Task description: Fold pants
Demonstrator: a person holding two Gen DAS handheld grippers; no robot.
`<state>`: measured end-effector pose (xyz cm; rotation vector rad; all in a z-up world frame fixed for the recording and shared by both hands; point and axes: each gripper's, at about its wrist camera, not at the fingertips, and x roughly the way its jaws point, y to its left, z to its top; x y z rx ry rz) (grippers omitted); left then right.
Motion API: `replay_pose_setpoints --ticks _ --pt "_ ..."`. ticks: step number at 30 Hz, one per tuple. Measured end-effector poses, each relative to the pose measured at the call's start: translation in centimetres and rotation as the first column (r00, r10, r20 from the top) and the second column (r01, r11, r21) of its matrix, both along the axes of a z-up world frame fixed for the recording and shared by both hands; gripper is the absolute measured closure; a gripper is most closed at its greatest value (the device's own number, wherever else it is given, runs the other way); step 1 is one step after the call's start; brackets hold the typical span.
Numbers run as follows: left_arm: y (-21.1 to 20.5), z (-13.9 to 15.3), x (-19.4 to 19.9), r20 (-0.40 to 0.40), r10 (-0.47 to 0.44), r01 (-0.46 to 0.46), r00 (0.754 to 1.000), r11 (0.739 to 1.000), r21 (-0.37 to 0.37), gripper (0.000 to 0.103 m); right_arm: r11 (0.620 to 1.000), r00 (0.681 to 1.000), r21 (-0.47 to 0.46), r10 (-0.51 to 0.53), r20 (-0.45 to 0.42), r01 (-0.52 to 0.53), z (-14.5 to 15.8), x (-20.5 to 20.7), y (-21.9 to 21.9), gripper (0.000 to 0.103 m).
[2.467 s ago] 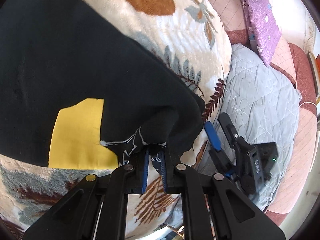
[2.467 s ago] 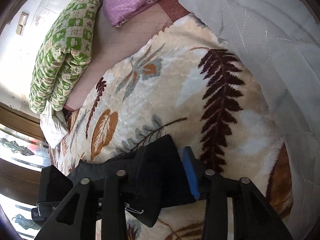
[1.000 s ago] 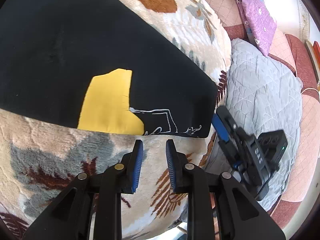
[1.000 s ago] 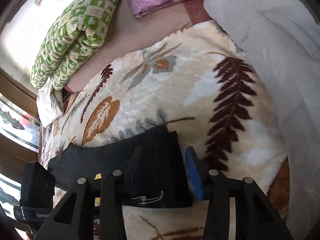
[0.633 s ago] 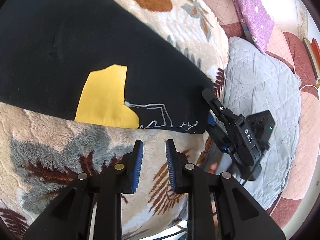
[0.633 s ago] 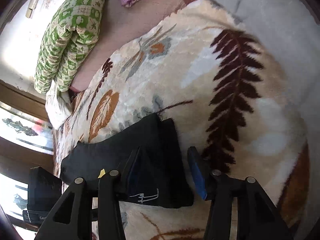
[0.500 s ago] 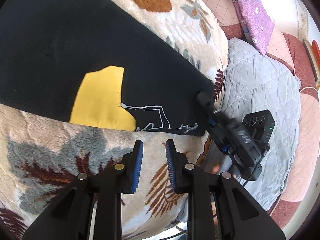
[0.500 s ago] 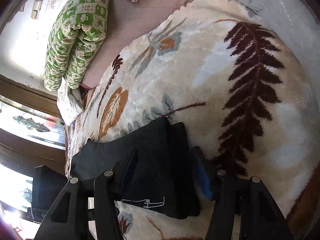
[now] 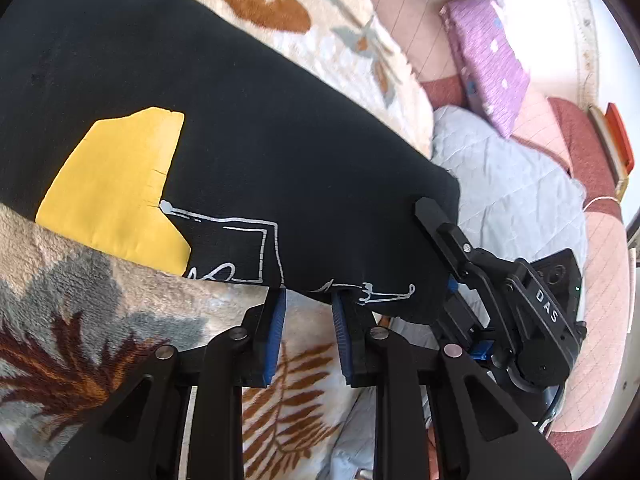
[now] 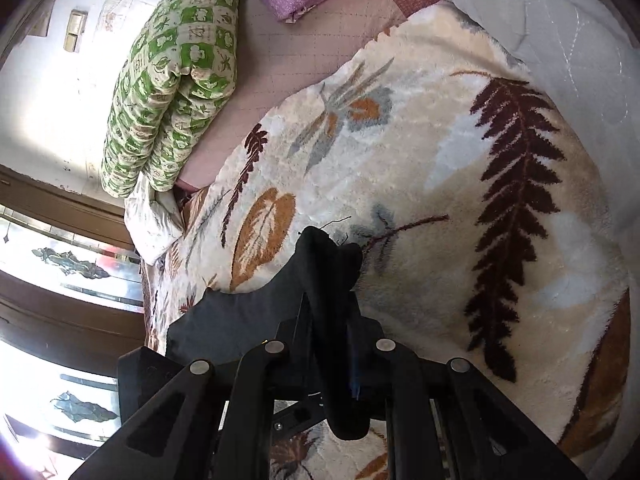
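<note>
The black pants, with a yellow patch and white line print, lie on a leaf-patterned fleece blanket. My left gripper is open, its blue pads just at the pants' near hem and holding nothing. My right gripper is shut on the pants' corner, which bunches up between its fingers. In the left wrist view the right gripper clamps the hem's right corner.
A grey quilt lies to the right of the blanket. A purple folded cloth and a green patterned quilt lie further back on the pink bed sheet. A wooden window frame is at the left.
The right gripper has closed on the pants' corner and lifted it. The left gripper, which let go of the hem earlier, has moved forward to the hem edge, still open.
</note>
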<state>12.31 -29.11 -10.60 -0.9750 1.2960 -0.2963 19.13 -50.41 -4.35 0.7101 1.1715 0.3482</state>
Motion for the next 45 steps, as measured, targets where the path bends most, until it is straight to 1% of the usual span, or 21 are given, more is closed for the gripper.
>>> replay_pose_setpoints --ticks 2,6,7,12,15,18,20,23,25,26,27,29,30,32,35,40,41,42,43,44,45 --pt "0.1 0.2 -0.1 0.022 0.019 -0.018 1.0 1.0 -0.01 0.082 1.0 1.0 0.018 -0.016 -0.014 0.016 0.1 0.2 -0.2 0.09" --pt "1.0 0.2 0.2 0.058 0.053 -0.048 0.997 0.996 -0.076 0.082 0.999 0.999 0.036 -0.026 -0.031 0.027 -0.2 0.5 -0.4 0.09" --pt "1.1 0.1 0.2 0.062 0.052 -0.047 0.997 0.996 -0.076 0.082 0.999 0.999 0.041 -0.03 -0.035 0.031 -0.3 0.5 -0.4 0.09" --pt "1.8 -0.8 -0.6 0.007 0.039 -0.037 0.999 0.984 -0.175 0.082 0.998 0.998 0.044 -0.033 -0.049 0.035 -0.8 0.7 -0.5 0.09" --pt "2.1 -0.2 -0.7 0.04 0.052 -0.046 0.998 0.988 -0.149 0.082 0.998 0.998 0.047 -0.04 -0.057 0.043 -1.0 0.6 -0.5 0.089" --pt "2.5 -0.5 -0.2 0.015 0.067 -0.063 0.998 0.982 -0.179 0.082 0.997 0.997 0.052 -0.05 -0.063 0.054 -1.2 0.5 -0.6 0.089" --pt "2.6 -0.4 -0.2 0.019 0.067 -0.062 0.998 0.983 -0.171 0.082 0.997 0.997 0.058 -0.052 -0.065 0.056 -1.2 0.5 -0.6 0.089" --pt "2.7 0.2 -0.7 0.019 0.047 -0.041 0.999 0.976 -0.216 0.082 0.996 0.996 0.062 -0.055 -0.069 0.059 -1.3 0.5 -0.7 0.088" --pt "2.7 1.2 -1.1 0.055 0.012 0.001 0.998 0.974 -0.228 0.076 0.996 0.996 0.06 -0.059 -0.069 0.064 -1.4 0.5 -0.7 0.087" --pt "2.7 1.6 -1.3 0.064 0.008 0.006 0.998 0.977 -0.214 0.061 0.996 0.995 0.063 -0.061 -0.073 0.066 -1.5 0.6 -0.7 0.087" --pt "2.7 1.8 -1.2 0.073 0.022 -0.007 0.997 0.98 -0.2 0.044 0.996 0.995 0.064 -0.062 -0.075 0.067 -1.6 0.6 -0.6 0.087" --pt "3.0 1.8 -1.1 0.063 0.044 -0.033 0.997 0.985 -0.169 0.03 0.995 0.995 0.066 -0.065 -0.075 0.07 -1.6 0.5 -0.7 0.086" --pt "3.1 1.3 -0.9 0.044 0.054 -0.045 0.998 0.982 -0.181 0.023 0.995 0.995 0.068 -0.067 -0.075 0.072 -1.6 0.5 -0.7 0.086" --pt "2.8 0.6 -0.4 0.007 0.056 -0.054 0.998 0.984 -0.168 0.022 0.995 0.995 0.068 -0.069 -0.077 0.074 -1.6 0.5 -0.7 0.086" --pt "1.8 -0.7 0.3 -0.054 0.036 -0.045 0.998 0.983 -0.179 0.022 0.995 0.995 0.066 -0.069 -0.076 0.074 -1.6 0.5 -0.8 0.086" --pt "1.6 -1.3 1.2 -0.084 0.074 -0.089 0.994 0.979 -0.181 0.024 0.994 0.995 0.076 -0.074 -0.073 0.079 -1.7 0.4 -0.9 0.086" --pt "1.7 -1.5 1.4 -0.09 0.079 -0.095 0.993 0.978 -0.185 0.033 0.993 0.994 0.079 -0.077 -0.074 0.083 -1.8 0.4 -1.0 0.086" --pt "1.6 -1.8 1.8 -0.1 0.068 -0.087 0.993 0.977 -0.196 0.054 0.993 0.994 0.085 -0.081 -0.077 0.088 -1.9 0.3 -1.1 0.086" --pt "1.3 -2.3 2.2 -0.119 0.045 -0.069 0.992 0.976 -0.206 0.066 0.992 0.993 0.091 -0.085 -0.08 0.093 -2.1 0.2 -1.2 0.086" --pt "0.9 -2.9 2.5 -0.148 0.016 -0.05 0.989 0.972 -0.229 0.084 0.991 0.992 0.095 -0.091 -0.084 0.099 -2.3 0.1 -1.3 0.086" --pt "0.6 -3.5 2.7 -0.183 -0.007 -0.04 0.983 0.967 -0.252 0.089 0.989 0.991 0.103 -0.097 -0.087 0.106 -2.5 0.1 -1.4 0.086"
